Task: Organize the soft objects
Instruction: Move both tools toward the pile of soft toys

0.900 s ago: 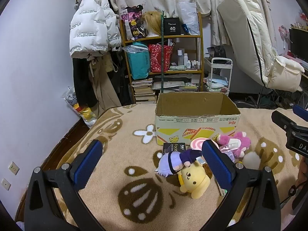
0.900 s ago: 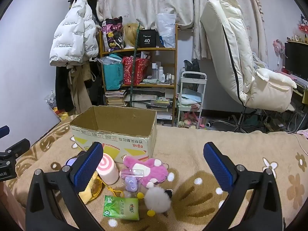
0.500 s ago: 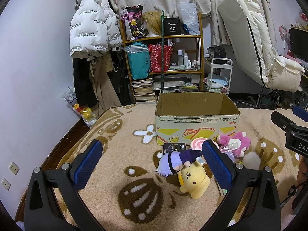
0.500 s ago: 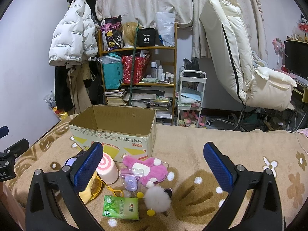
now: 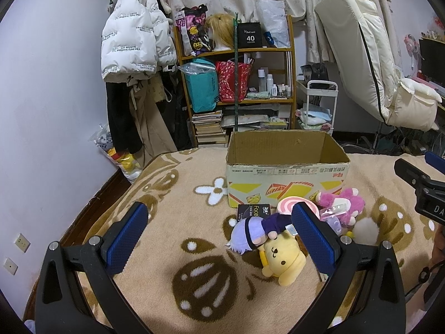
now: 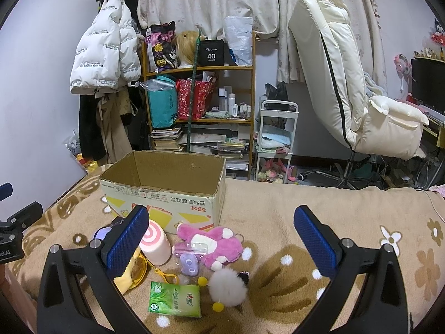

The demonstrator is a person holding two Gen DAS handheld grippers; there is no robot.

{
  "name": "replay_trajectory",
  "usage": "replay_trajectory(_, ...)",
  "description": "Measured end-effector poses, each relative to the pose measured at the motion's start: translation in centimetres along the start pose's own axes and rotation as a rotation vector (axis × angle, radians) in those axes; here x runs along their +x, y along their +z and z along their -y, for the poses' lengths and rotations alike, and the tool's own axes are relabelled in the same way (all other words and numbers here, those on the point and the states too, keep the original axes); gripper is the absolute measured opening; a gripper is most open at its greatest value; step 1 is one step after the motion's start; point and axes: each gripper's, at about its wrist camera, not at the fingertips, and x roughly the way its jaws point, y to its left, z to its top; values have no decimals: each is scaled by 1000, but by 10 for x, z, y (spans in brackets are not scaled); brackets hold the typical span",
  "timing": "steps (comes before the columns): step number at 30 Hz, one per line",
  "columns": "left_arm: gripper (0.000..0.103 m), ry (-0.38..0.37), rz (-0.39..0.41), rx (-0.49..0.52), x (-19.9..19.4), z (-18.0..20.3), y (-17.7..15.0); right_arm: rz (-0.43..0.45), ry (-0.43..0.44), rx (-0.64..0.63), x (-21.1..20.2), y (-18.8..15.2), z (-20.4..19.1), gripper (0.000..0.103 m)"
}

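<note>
Both grippers hover over the patterned blanket [image 5: 155,183], and both are spread wide with nothing between their blue pads. The left gripper [image 5: 219,236] hangs above the brown-and-beige pattern, its right finger overlapping the edge of the toy pile in the left wrist view. The right gripper [image 6: 222,239] sits above the same pile from the other side.

The cardboard box [image 5: 286,167] stands open-topped on the blanket, and the soft things lie clustered just in front of it. There's the yellow dog plush [image 5: 282,258] lying on its back, with the purple-haired doll [image 5: 256,231] touching its head. Behind them, the pink swirl roll [image 6: 155,243] stands beside the box wall, and the pink plush [image 6: 217,246] sprawls next to it with a clear plastic packet across it. A small lilac charm [image 6: 189,263] rests just beside the pink plush, and the white pom-pom [image 6: 228,286] sits nearest the right wrist camera. A green tissue pack [image 6: 175,299] lies flat beside the pom-pom. A black packet [image 5: 253,211] lies against the box front, its lettering hard to read in full. Whether anything lies on the box floor can't be told from this angle.
</note>
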Motion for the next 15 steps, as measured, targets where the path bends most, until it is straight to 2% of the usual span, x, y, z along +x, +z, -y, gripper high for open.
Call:
replay_trajectory(6, 102, 11, -38, 25, 5, 4, 0, -43, -3, 1, 16, -10, 3, 103)
replay_trajectory(15, 102, -5, -106, 51, 23, 20, -2, -107, -14, 34, 22, -8, 5, 103)
